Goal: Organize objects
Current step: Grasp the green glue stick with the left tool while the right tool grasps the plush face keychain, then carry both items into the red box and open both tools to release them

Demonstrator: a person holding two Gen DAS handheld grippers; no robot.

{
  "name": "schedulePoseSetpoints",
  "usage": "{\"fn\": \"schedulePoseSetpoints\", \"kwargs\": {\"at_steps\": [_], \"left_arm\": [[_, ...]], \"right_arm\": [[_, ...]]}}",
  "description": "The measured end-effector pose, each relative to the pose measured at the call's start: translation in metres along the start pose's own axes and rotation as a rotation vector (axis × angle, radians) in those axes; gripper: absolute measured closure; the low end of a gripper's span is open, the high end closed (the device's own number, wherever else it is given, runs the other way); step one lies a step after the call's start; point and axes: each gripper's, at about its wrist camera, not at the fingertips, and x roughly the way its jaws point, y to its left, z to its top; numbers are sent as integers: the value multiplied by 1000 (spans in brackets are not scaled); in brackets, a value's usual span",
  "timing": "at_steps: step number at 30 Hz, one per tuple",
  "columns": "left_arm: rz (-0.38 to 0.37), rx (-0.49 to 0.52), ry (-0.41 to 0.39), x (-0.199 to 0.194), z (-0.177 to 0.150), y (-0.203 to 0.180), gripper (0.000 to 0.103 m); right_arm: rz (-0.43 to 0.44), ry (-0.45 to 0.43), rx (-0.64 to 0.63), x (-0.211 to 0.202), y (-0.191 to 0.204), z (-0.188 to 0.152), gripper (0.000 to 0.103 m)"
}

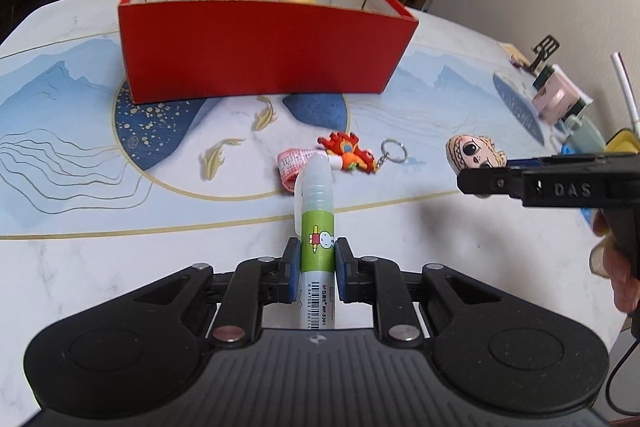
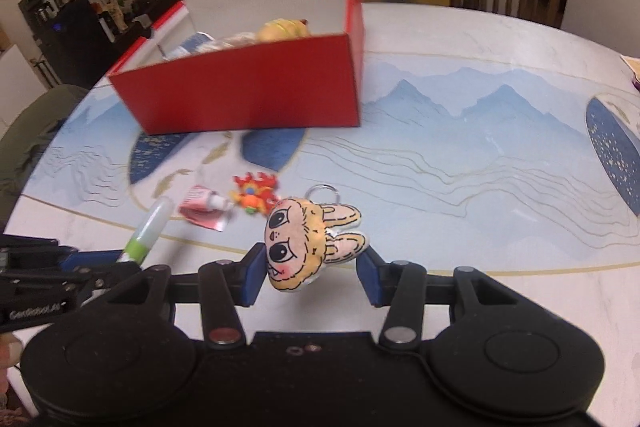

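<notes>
1. Glue stick [image 1: 316,247] clamped in the left gripper [image 1: 316,259], blue pads pressed on both sides of its green label, lifted clear of the table [image 1: 100,267] near its front edge.
2. Plush rabbit head [image 2: 308,247] pinched between the pads of the right gripper [image 2: 312,279], jaws closed on its soft sides; likewise off the table, just right of the glue stick.
3. Step in hand, by judgement: carrying both picked items toward the red box [image 1: 260,55], set farther back toward the far edge, with a few things already inside.
4. Next move likely calls for raising both loads above the box's near wall, then releasing inside without knocking the rim.
5. Glue stick's long axis in line with the left gripper's fingers, translucent cap end pointing forward toward the box, barcode end back at the gripper body.
6. Left on the table between grippers and box: a red-orange keychain charm [image 1: 348,155] and a small pink tube [image 1: 290,167].
</notes>
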Motion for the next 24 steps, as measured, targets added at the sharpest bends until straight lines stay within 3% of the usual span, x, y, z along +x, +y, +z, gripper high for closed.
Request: {"fn": "schedulePoseSetpoints", "kwargs": {"at_steps": [9,24], "left_arm": [[-11,-46,-74,-27,21,9,87],[13,-22,-209,-53,92,19,87]], "right_arm": [[50,-29,-67,-26,23,23,55],[60,-130,-190,-34,48,85,56]]}}
